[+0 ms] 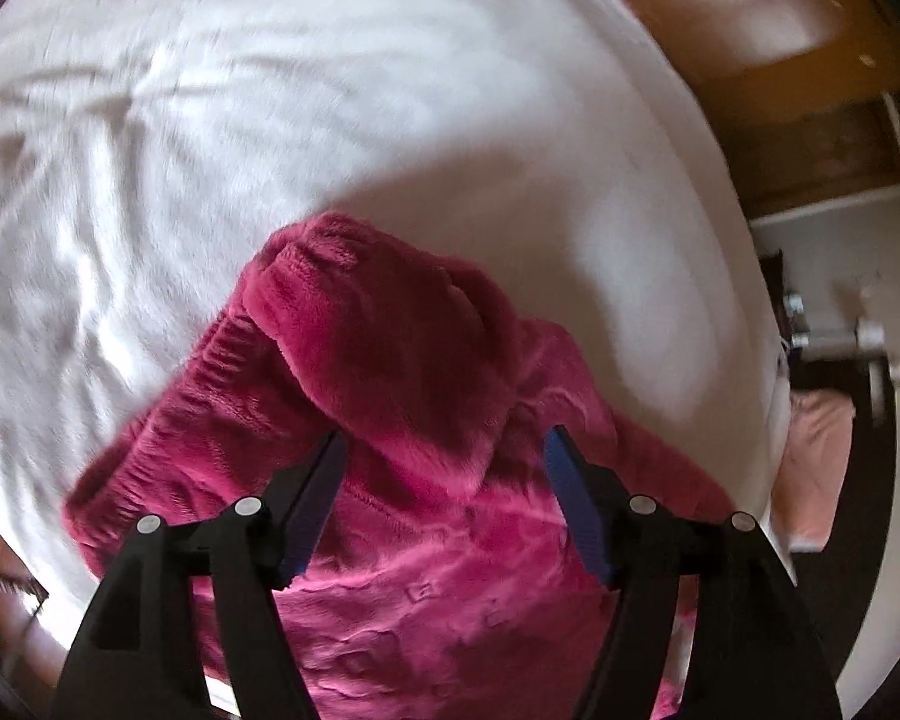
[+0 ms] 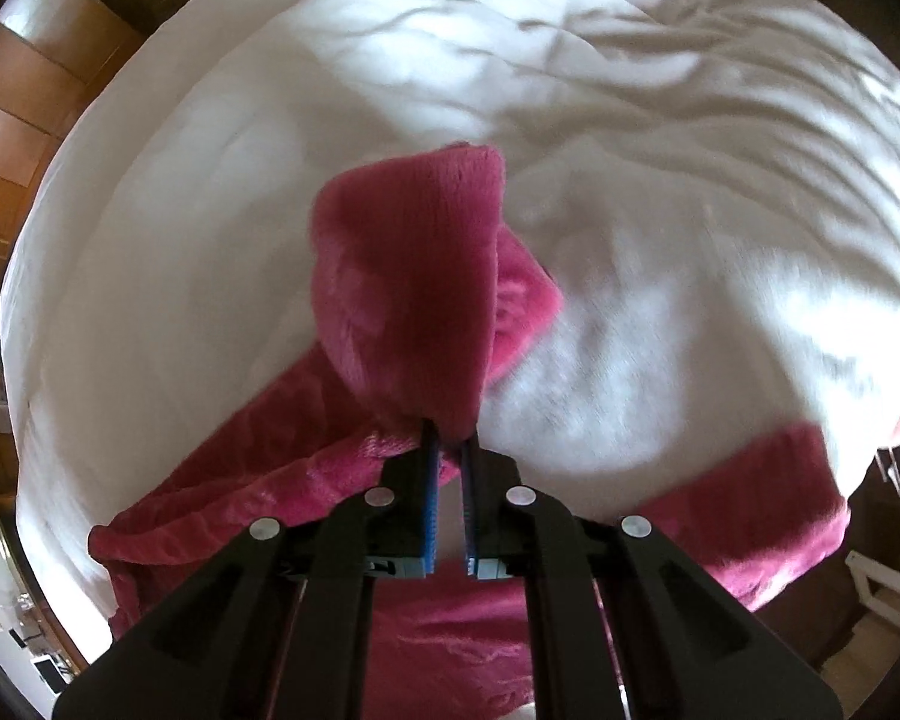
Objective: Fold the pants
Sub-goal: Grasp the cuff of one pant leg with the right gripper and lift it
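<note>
Fuzzy magenta pants (image 1: 402, 468) lie bunched on a white bed sheet (image 1: 270, 120), with the gathered elastic waistband (image 1: 210, 372) toward the left. My left gripper (image 1: 444, 444) is open just above the pants, its blue-padded fingers (image 1: 561, 468) spread on both sides of a raised fold. My right gripper (image 2: 449, 441) is shut on a cuffed end of the pants (image 2: 414, 276), which stands up in front of the fingers. The rest of the garment (image 2: 258, 480) trails down-left, and another part (image 2: 768, 492) lies at the lower right.
The wrinkled white sheet (image 2: 630, 90) covers the bed. Wooden furniture (image 1: 780, 60) stands beyond the bed's right edge, with a pink cloth (image 1: 816, 450) on the floor beside it. Wood panelling (image 2: 18, 108) is at the left of the right wrist view.
</note>
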Demonstrator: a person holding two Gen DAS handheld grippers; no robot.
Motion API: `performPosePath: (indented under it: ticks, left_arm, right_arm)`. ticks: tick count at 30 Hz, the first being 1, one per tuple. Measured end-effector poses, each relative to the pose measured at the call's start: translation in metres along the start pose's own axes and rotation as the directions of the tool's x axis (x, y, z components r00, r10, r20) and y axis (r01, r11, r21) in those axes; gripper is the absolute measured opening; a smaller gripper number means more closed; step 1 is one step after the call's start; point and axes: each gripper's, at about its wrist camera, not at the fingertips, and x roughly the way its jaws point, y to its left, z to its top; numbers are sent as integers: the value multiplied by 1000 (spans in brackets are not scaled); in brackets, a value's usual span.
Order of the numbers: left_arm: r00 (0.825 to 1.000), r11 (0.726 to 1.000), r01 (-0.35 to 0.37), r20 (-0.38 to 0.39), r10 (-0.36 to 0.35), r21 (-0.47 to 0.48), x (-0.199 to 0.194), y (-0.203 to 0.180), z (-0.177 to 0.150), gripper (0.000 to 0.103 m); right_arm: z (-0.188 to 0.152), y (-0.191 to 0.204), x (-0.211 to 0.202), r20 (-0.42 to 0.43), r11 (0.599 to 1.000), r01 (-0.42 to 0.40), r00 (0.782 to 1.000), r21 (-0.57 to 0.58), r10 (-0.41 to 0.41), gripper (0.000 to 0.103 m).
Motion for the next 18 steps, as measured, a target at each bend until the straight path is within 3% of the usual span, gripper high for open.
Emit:
performPosePath:
  ticks: [4, 6, 8, 12, 18]
  left_arm:
    - [998, 994, 31, -45, -36, -106, 20, 9, 8, 62]
    - [997, 991, 25, -67, -34, -130, 27, 7, 9, 27]
    - [995, 989, 20, -92, -34, -149, 29, 6, 9, 11]
    - [999, 995, 34, -34, -37, -98, 3, -6, 11, 7]
    - [997, 996, 73, 15, -72, -51, -45, -5, 14, 6]
  right_arm:
    - [-12, -15, 0, -3, 1000, -2, 1000, 19, 2, 6]
    - [-19, -20, -2, 16, 1000, 21, 1000, 6, -21, 5]
    - [-20, -23, -5, 39, 999, 49, 998, -10, -49, 1]
    - [-18, -32, -15, 89, 994, 98, 992, -46, -94, 0]
    - [-16, -51, -11, 39, 994, -63, 997, 87, 60, 3]
